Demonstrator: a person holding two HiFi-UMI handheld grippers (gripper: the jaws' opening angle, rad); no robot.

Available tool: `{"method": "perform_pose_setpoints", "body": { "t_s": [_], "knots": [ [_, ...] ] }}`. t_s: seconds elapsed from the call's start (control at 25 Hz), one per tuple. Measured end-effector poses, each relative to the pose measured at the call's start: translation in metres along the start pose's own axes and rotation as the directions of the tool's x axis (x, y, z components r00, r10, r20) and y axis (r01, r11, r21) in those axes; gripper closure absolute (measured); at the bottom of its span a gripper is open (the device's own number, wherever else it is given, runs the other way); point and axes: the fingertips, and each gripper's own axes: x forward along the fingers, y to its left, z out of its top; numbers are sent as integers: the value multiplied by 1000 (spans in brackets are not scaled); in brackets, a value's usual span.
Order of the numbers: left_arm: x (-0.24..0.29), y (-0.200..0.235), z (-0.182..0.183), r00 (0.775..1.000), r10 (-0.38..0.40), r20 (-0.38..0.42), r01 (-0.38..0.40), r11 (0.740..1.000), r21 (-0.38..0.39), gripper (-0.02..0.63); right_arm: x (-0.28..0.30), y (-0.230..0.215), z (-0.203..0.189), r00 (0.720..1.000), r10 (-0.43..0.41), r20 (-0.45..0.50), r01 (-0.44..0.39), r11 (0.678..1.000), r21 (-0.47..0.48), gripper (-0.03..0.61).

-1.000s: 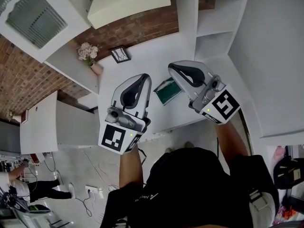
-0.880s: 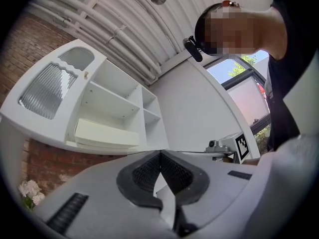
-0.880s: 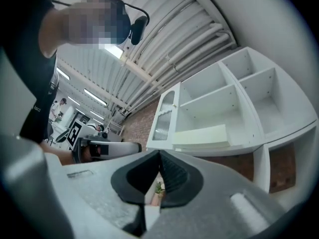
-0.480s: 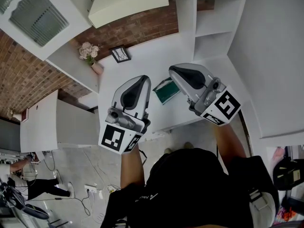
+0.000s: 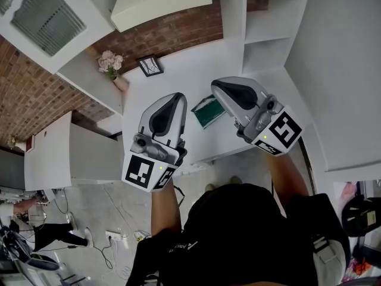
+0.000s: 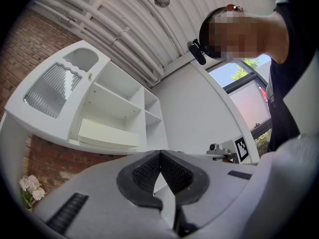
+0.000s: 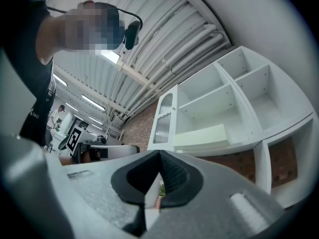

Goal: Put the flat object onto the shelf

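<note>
A flat green object [image 5: 208, 113] with a white edge lies on the white desk [image 5: 178, 70], between my two grippers as the head view shows them. My left gripper [image 5: 175, 96] hangs above the desk to its left, jaws shut and empty. To the object's right my right gripper [image 5: 218, 84] is also shut with nothing in it. In the left gripper view the left gripper [image 6: 160, 154] points up at the white shelf unit [image 6: 114, 108]. The right gripper [image 7: 159, 156] faces the same shelves [image 7: 224, 103] in its own view.
A long cream box [image 5: 161, 5] lies on a shelf above the desk. A vase of flowers [image 5: 111, 64] and a small picture frame [image 5: 150, 67] stand at the desk's back left. Open white compartments [image 5: 268, 28] rise at the right. A brick wall backs the desk.
</note>
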Motion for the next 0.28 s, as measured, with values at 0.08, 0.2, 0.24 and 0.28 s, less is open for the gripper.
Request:
{"method": "perform_pose_setpoints", "body": {
  "t_s": [0.08, 0.2, 0.24, 0.28],
  "knots": [
    [0, 1, -1, 1000, 1, -1, -1, 1000, -2, 615, 1, 0, -1, 1000, 3, -2, -3, 1000, 0, 578],
    [0, 3, -2, 1000, 0, -1, 0, 1000, -5, 615, 1, 0, -2, 1000, 1, -3, -1, 1000, 2, 578],
    [0, 3, -2, 1000, 0, -1, 0, 1000, -6, 615, 1, 0, -3, 1000, 0, -3, 0, 1000, 3, 578],
    [0, 3, -2, 1000, -1, -1, 1, 1000, -7, 615, 1, 0, -3, 1000, -1, -3, 1, 1000, 3, 578]
  ]
}}
